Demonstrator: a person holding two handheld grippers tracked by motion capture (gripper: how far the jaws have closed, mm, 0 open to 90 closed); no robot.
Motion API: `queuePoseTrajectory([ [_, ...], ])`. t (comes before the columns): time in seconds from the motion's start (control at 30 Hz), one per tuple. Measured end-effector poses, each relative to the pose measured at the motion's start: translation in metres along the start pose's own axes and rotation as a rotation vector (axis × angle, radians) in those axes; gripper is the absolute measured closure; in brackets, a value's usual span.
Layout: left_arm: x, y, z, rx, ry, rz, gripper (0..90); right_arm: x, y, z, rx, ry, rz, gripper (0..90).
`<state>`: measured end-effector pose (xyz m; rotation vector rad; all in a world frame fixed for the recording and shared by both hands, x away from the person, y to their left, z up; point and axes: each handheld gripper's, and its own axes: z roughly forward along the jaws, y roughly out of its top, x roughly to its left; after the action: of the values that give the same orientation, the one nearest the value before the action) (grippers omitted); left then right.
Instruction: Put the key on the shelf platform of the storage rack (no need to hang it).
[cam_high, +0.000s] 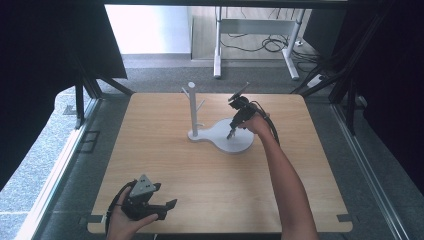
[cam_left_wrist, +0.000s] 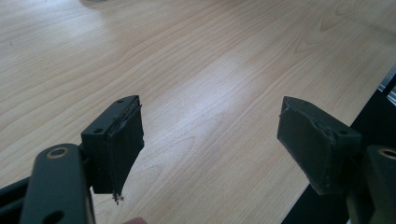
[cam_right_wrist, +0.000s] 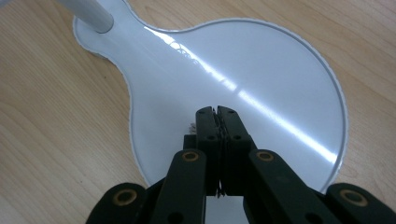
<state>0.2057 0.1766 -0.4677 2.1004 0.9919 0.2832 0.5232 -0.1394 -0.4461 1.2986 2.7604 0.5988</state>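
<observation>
Near the desk's (cam_high: 165, 165) front left corner: left gripper (cam_high: 159, 209), held low in a hand (cam_high: 122, 225), jaws spread wide over bare wood, gripping nothing. Toward the far edge, middle of the desk: white stand (cam_high: 227, 137) with a flat rounded base and an upright pegged post (cam_high: 193, 107). Over the round part of that base (cam_right_wrist: 261, 79): right gripper (cam_right_wrist: 217, 112), jaws pressed together, nothing visible between them, tips pointing down at the white surface.

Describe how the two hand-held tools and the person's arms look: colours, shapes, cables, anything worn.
Both tools are black, with two jaws on hinged link arms with brass-coloured pivot rings. The left tool carries a grey three-cornered plate on top, and its jaw pads look worn at the edges. A black cable trails from the right tool along the forearm. Both forearms are bare, no sleeves showing.
</observation>
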Motion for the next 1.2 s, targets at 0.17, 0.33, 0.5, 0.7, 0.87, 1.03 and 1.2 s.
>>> queuePoseTrajectory([
  [0.17, 0.0, 0.0, 0.0, 0.0, 0.0, -0.001, 23.0, -0.006, -0.004, 0.002, 0.012, -0.012, 0.016, 88.7],
  [0.33, 0.0, 0.0, 0.0, -0.001, 0.001, -0.002, 23.0, -0.01, -0.009, 0.01, 0.047, -0.017, 0.014, 88.5],
  [0.5, 0.001, 0.0, 0.0, 0.0, 0.001, -0.006, 23.0, -0.012, -0.012, 0.014, 0.048, -0.01, 0.022, 83.4],
  [0.7, 0.0, 0.0, 0.001, 0.004, -0.001, 0.001, 23.0, -0.01, -0.013, 0.006, 0.027, -0.027, 0.01, 72.5],
  [0.87, -0.001, 0.0, 0.002, 0.005, 0.0, 0.002, 23.0, -0.007, -0.016, -0.006, -0.021, -0.045, 0.01, 61.3],
  [1.03, -0.002, 0.001, 0.004, 0.008, -0.003, 0.006, 23.0, -0.003, -0.024, -0.022, -0.074, -0.031, 0.008, 54.9],
  [1.2, -0.002, 0.0, 0.004, 0.011, 0.001, 0.005, 23.0, 0.002, -0.036, -0.038, -0.121, -0.006, -0.027, 52.7],
])
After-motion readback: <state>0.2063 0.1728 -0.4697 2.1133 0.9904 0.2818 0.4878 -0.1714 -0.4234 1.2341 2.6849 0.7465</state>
